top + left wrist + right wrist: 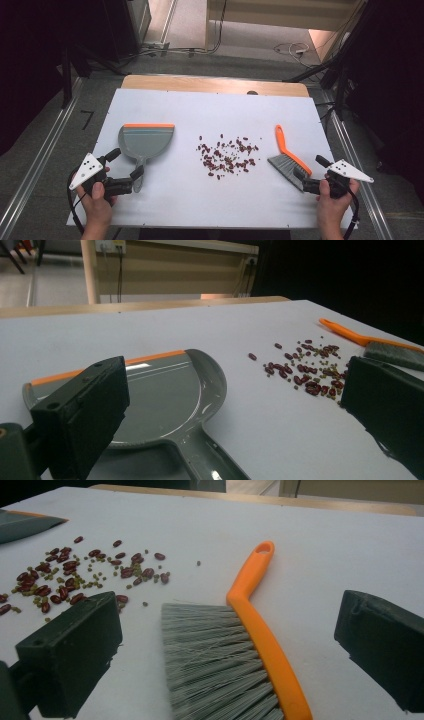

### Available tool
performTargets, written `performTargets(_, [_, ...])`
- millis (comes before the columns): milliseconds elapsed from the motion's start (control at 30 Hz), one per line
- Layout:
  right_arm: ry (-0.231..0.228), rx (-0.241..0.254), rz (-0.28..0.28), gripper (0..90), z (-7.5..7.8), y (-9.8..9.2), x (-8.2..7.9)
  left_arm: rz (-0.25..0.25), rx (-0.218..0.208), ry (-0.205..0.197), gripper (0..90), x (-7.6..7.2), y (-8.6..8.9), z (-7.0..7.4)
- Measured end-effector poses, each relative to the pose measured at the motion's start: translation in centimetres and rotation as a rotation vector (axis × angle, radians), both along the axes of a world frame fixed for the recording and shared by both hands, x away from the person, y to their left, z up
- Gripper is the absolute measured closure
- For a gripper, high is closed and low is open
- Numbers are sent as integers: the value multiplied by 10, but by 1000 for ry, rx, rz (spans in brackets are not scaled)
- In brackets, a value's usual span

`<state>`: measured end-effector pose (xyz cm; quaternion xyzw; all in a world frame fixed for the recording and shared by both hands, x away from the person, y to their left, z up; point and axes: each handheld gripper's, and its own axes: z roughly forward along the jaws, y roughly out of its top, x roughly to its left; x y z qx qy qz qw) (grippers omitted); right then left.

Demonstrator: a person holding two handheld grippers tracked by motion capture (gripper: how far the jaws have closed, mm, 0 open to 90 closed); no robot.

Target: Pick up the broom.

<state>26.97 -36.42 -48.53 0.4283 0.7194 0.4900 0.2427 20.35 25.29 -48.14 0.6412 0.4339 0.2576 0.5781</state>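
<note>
A grey dustpan (146, 140) with an orange lip lies on the left of the white table (210, 200), handle toward me. My left gripper (125, 164) is open, its jaws on either side of the handle (200, 455) without touching it. A scatter of red and green beans (227, 155) lies mid-table. On the right lies an orange-handled brush (285, 147) with grey bristles. My right gripper (312, 169) is open with the bristle end (215, 660) between its jaws, pads apart from it. The left gripper (232, 410) and right gripper (227, 647) both hold nothing.
The white table top sits on a wooden board (215, 82) that shows at the far edge. Metal rails (35, 165) run along the floor on both sides. Cables (290, 49) lie on the floor beyond the table.
</note>
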Motion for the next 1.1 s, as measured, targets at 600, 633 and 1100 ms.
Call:
performTargets(600, [39,12,-22,0,15,-12,17,-60,9,30,1,15,-18,-1])
performTargets(633, [33,-6,-23,0,16,-10,18,-66,17,35,1,16,-20,-1])
performTargets(1100, [58,-46,8,0,33,14,31,-85,30,50,1,14,-16,-2])
